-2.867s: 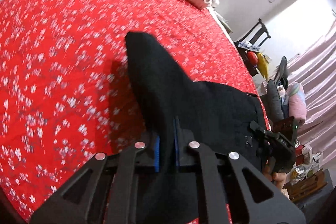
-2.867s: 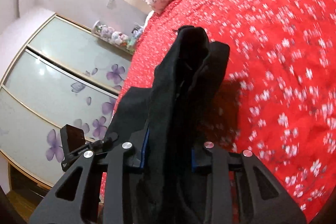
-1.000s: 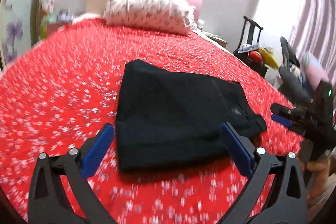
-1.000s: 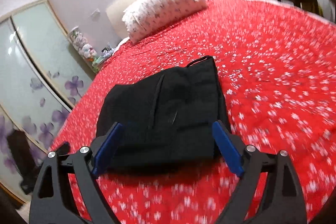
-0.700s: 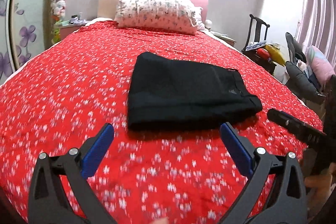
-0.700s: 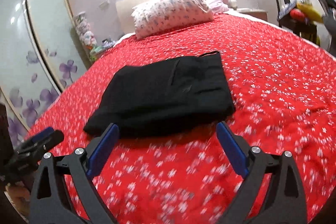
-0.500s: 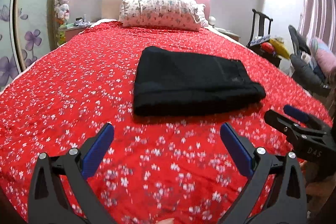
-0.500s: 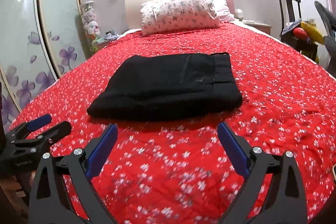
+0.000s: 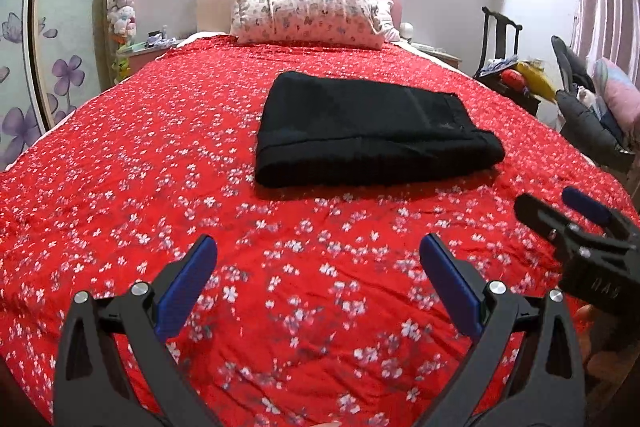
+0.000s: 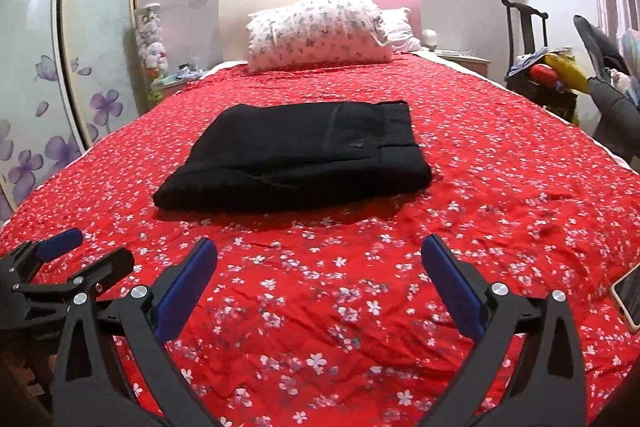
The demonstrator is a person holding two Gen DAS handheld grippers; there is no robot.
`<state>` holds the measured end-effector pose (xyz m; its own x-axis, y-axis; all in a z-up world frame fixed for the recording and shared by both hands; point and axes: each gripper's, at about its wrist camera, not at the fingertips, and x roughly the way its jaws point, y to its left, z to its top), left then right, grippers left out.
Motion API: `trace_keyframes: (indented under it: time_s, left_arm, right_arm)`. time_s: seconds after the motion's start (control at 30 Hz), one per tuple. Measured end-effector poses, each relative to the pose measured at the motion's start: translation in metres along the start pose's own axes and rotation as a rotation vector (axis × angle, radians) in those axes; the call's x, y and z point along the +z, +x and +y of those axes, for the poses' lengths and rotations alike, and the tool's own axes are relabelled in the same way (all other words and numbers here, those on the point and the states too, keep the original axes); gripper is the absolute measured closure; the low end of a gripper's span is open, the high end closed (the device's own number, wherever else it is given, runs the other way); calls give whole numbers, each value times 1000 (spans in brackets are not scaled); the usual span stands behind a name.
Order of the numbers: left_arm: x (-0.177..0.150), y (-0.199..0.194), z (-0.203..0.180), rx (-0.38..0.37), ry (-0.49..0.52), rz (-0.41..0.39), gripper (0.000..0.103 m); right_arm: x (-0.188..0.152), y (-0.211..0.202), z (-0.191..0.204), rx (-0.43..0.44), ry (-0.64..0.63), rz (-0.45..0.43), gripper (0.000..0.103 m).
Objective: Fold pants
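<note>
The black pants lie folded into a flat rectangle on the red flowered bedspread; they also show in the right wrist view. My left gripper is open and empty, held back near the foot of the bed, well short of the pants. My right gripper is open and empty too, at a like distance. Each gripper shows in the other's view: the right one at the right edge, the left one at the lower left.
A flowered pillow leans on the headboard. A wardrobe with flower decals stands left. A dark chair with clutter stands right of the bed. A phone lies at the bed's right edge.
Both grippers let go of the pants, opened wide and drew back toward the foot of the bed. The pants now lie folded and still.
</note>
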<state>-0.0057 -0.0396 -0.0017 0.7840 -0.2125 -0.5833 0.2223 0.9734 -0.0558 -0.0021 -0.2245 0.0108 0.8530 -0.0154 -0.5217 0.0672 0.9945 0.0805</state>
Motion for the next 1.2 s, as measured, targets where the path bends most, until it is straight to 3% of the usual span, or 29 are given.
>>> trace_keyframes:
  time_s: [0.27, 1.2]
  left_arm:
    - [-7, 4, 5, 39, -30, 27, 2]
    - [-8, 9, 8, 56, -36, 41, 2]
  right_arm:
    - [-2, 2, 7, -111, -58, 7, 1]
    - [-3, 8, 2, -113, -46, 26, 1]
